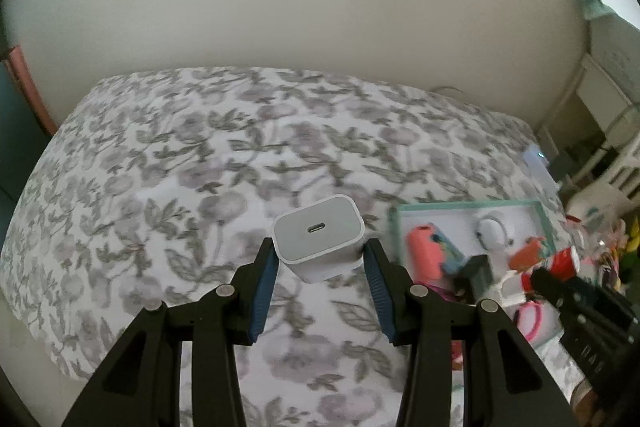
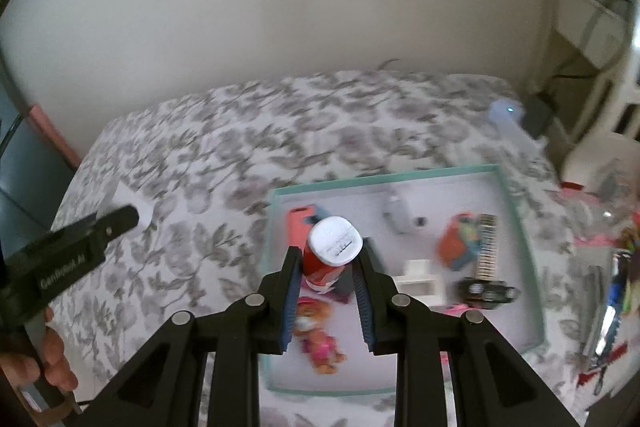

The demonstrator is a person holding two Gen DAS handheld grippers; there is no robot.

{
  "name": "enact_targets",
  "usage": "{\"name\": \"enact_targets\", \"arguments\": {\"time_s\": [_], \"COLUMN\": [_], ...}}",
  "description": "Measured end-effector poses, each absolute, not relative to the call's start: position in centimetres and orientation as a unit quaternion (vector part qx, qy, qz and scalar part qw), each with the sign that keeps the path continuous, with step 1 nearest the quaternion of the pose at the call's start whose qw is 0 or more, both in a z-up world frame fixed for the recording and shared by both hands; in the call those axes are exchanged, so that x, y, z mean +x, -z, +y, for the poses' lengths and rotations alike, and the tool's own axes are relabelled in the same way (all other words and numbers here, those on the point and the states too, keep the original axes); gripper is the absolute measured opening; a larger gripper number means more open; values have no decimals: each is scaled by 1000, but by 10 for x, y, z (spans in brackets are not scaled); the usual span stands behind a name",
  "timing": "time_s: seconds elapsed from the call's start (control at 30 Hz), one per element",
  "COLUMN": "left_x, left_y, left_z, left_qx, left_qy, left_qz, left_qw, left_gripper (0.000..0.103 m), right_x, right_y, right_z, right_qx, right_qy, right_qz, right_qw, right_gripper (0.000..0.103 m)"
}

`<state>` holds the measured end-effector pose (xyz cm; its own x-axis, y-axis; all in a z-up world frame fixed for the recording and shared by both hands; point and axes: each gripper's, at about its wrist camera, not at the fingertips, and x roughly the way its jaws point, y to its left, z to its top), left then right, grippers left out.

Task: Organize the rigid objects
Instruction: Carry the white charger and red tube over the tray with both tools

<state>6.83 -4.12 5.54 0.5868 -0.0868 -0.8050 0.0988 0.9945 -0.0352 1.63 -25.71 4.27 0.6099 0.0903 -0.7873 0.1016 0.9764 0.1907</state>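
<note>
My left gripper (image 1: 319, 254) is shut on a white USB-C charger block (image 1: 320, 241), held above the floral bedspread (image 1: 180, 155). My right gripper (image 2: 329, 257) is shut on a red bottle with a white cap (image 2: 335, 241), held over the teal-rimmed tray (image 2: 516, 227). In the tray lie a pink phone case (image 2: 299, 227), a soft toy figure (image 2: 318, 335), a white block (image 2: 420, 277), an orange item (image 2: 456, 241), a small dark object (image 2: 486, 291) and a grey piece (image 2: 396, 213). In the left wrist view the tray (image 1: 546, 223) sits to the right, with the right gripper and red bottle (image 1: 562, 263) over it.
A plain wall rises behind the bed. White furniture (image 2: 588, 39) and cables stand at the far right. A white device with a small light (image 2: 506, 113) rests at the bed's right edge. Colourful clutter (image 2: 616, 267) lies right of the tray. A hand (image 2: 52, 367) holds the left gripper's handle.
</note>
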Motion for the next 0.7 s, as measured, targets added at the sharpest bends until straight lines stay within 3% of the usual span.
{"name": "enact_targets", "arguments": {"time_s": [0.4,0.7], "left_x": [44,29], "left_y": [-44,-27], "left_z": [-125,-178], "left_qx": [56,95], "left_qy": [110,143], "left_qz": [456,469], "left_qw": [881,867], "left_gripper": [46,46], "right_x": [-12,-14], "right_y": [-46,-19], "right_z": [-349,-371], "right_qx": [124,97], "right_qy": [104,128], "right_qz": [431,479], "right_qw": [888,863], "right_gripper": [27,27]}}
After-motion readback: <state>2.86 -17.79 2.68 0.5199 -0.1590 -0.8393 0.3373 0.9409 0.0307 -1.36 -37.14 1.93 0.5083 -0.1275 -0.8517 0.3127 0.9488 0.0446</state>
